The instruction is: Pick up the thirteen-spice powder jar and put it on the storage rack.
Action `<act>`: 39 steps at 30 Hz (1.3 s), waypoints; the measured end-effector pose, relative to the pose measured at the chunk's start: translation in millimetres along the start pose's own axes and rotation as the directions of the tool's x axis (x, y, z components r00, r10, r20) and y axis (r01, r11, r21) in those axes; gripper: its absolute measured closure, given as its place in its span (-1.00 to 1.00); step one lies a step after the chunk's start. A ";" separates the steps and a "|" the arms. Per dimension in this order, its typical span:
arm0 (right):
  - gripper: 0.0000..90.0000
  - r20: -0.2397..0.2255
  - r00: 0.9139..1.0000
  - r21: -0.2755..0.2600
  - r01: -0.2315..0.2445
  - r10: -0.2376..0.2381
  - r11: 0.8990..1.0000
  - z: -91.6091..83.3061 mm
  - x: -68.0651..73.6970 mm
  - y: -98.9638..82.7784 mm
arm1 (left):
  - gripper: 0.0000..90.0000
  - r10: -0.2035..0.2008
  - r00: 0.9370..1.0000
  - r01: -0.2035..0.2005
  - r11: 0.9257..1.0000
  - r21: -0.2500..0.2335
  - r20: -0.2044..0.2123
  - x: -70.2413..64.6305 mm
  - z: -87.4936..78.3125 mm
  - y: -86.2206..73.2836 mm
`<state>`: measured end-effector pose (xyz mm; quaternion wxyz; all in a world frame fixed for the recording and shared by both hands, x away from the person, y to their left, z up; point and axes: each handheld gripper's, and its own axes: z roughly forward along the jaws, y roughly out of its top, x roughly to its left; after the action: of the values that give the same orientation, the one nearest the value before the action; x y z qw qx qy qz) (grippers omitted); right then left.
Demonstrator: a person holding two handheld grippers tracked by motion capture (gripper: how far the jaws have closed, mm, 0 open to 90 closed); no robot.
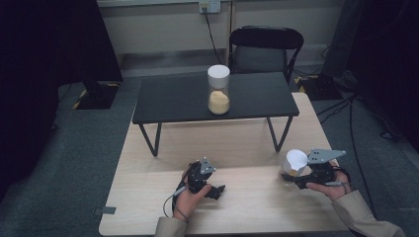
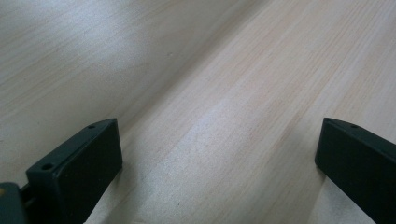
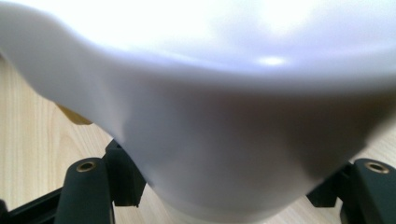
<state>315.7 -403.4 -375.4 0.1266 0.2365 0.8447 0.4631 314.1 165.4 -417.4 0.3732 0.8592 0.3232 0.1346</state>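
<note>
A small container with a wide white top (image 1: 294,161) and something yellow in its clear lower part is at the right of the wooden table (image 1: 232,145). My right gripper (image 1: 292,179) is shut on it from the near side. In the right gripper view the white top (image 3: 224,107) looms close, and the jaws of the right gripper (image 3: 224,189) hug its narrower base on both sides. My left gripper (image 1: 216,190) rests low at the table's near middle. In the left gripper view the left gripper (image 2: 219,154) stands open over bare wood.
A low black table (image 1: 173,101) stands on the far half of the wooden table. On it is a tall clear jar (image 1: 218,91) with a white lid and yellowish grains. A black chair (image 1: 266,49) is behind, and cables run over the floor at the right.
</note>
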 end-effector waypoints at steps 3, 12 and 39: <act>-0.32 -0.008 1.000 0.004 0.006 -0.006 1.000 0.5 -0.6 8.0 | -1.00 0.000 1.000 0.000 1.000 0.000 0.000 0.0 0.0 0.0; -0.32 -0.031 0.999 0.030 0.024 -0.023 0.999 1.7 -4.1 34.1 | -1.00 0.001 1.000 -0.001 1.000 0.000 0.000 0.0 0.0 0.0; -0.32 -0.093 0.994 0.086 0.060 -0.052 0.994 13.5 -11.0 97.9 | -1.00 0.000 1.000 0.000 1.000 0.000 -0.001 -0.1 -0.1 0.0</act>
<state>358.6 -354.4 -300.3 0.0904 0.1969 0.8757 0.4315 313.9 165.4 -417.4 0.3730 0.8592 0.3232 0.1349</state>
